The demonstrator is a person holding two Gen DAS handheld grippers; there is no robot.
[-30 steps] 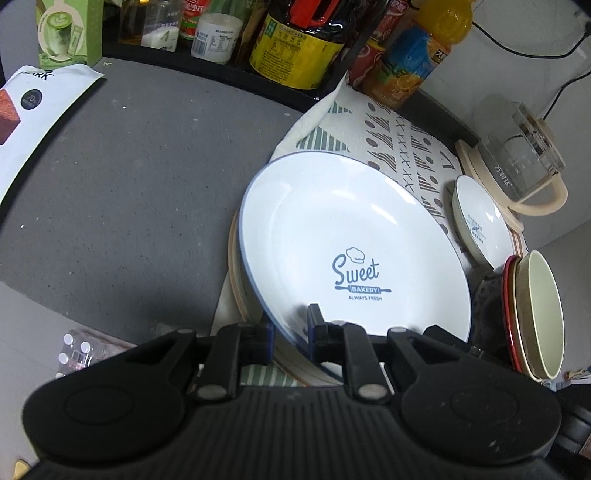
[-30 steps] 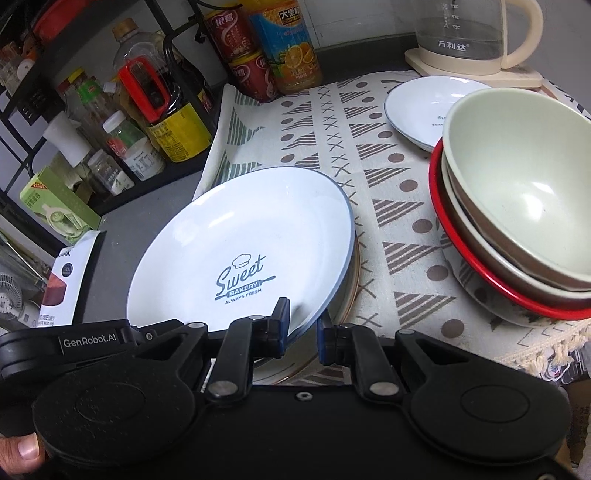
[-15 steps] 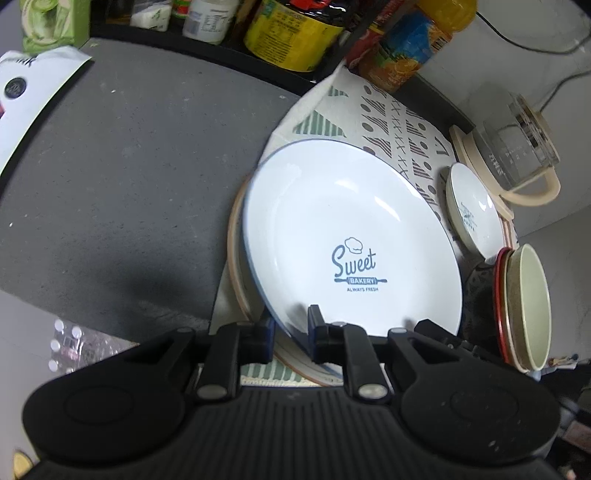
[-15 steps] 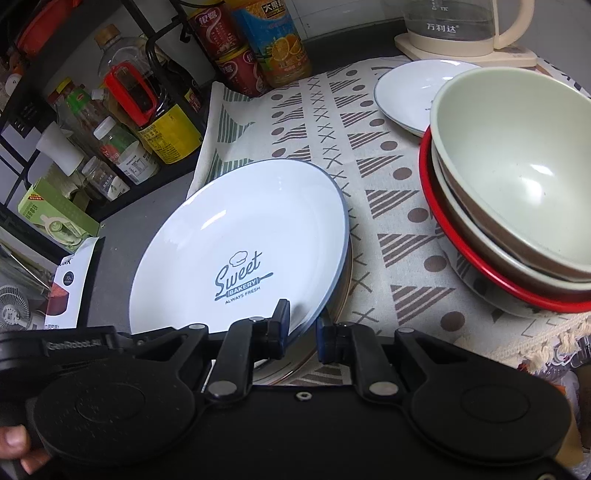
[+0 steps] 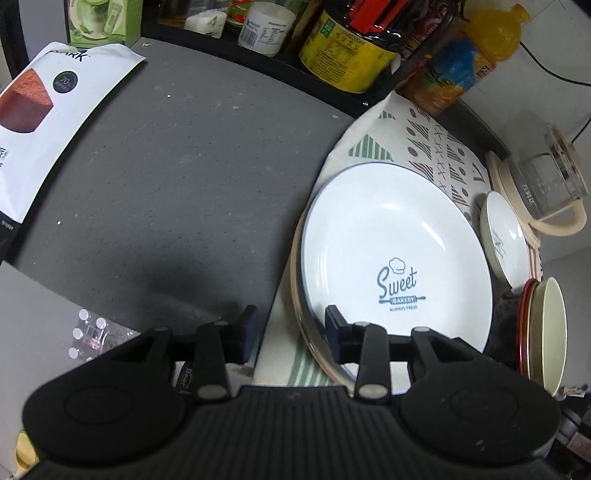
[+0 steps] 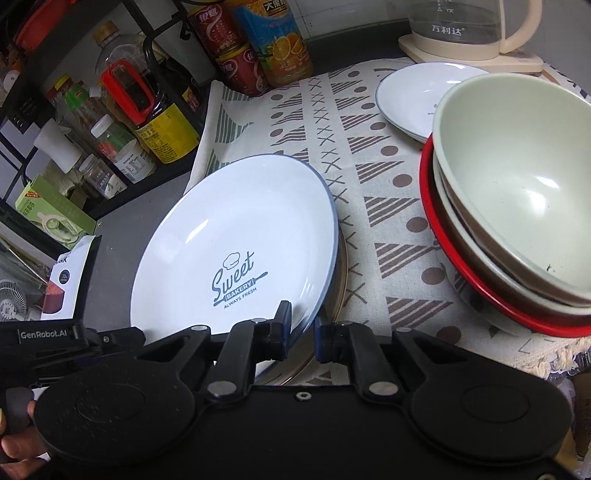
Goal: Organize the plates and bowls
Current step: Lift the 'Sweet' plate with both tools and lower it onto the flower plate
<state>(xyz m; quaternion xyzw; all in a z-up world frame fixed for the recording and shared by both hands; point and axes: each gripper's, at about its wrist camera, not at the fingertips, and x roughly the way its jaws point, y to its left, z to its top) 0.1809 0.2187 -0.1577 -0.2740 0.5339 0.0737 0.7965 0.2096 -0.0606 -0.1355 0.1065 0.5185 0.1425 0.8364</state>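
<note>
The left hand-held gripper is opening; the rim of the white "Sweet Bakery" plate lies between its fingers, with no pad pressing on it. The right hand-held gripper is clenched on the near rim of that plate, at lower centre of its view. The plate rests on a beige-rimmed plate, which lies on a patterned cloth over the dark grey counter. At right, nested bowls sit inside a red-rimmed one, empty on top. Beyond them lie a small white plate and a glass kettle. Bottles and cans line the upper left.
</note>
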